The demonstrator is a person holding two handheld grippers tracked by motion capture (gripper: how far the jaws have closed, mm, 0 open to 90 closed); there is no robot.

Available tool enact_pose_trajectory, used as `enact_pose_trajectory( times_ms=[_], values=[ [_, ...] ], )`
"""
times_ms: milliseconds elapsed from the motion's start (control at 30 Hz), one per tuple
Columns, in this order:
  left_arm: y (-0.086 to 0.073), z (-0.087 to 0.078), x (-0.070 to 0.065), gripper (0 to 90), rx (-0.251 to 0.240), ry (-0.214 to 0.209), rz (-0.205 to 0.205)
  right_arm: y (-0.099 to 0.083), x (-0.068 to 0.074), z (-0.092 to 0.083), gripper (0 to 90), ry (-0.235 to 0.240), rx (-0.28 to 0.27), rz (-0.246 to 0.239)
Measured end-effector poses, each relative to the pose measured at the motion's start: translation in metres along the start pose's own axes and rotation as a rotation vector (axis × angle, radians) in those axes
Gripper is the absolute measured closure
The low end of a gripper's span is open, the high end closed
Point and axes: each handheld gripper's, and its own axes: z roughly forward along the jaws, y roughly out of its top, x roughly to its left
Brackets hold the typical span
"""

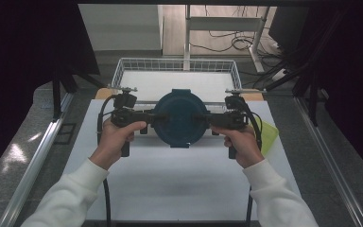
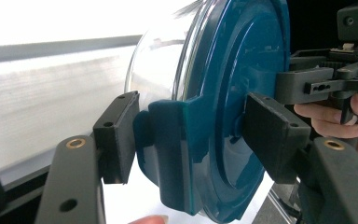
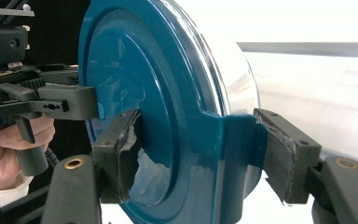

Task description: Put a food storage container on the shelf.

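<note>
Left claw (image 1: 147,116) is clamped on the left latch tab of the teal-lidded container (image 1: 178,118), one pad on top of the lid, the other under the tab against the clear bowl wall; jaws stand part-way apart w/ the rim filling the gap. Right claw (image 1: 208,118) does the same on the opposite tab, pads (image 3: 126,154) pressed to lid face and underside. In the left claw view the lid (image 2: 233,93) and glassy body (image 2: 163,60) sit square between the pads, no slack seen. So the container hangs level between both claws, above the white worktop (image 1: 170,184), roughly over its far half, just short of the wire basket (image 1: 123,71) behind it. Judging progress: pickup looks done, both grips firm, lid on & latches closed. Left to do, prob.: carry fwd over the basket rim, lower inside, let go both sides. A yellow-green sheet (image 1: 269,135) lies on the worktop near the right hand (image 1: 241,144), untouched. Basket interior looks bare, so nothing in the way there.
</note>
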Motion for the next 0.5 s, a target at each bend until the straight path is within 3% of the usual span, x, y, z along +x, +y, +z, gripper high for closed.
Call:
enact_pose_trajectory(
  times_ms=[500],
  values=[
    [0.019,0.000,0.008,37.8,-0.023,-0.006,-0.006,0.027,0.001,0.004,34.0,-0.012,0.011,-0.025]
  ],
)
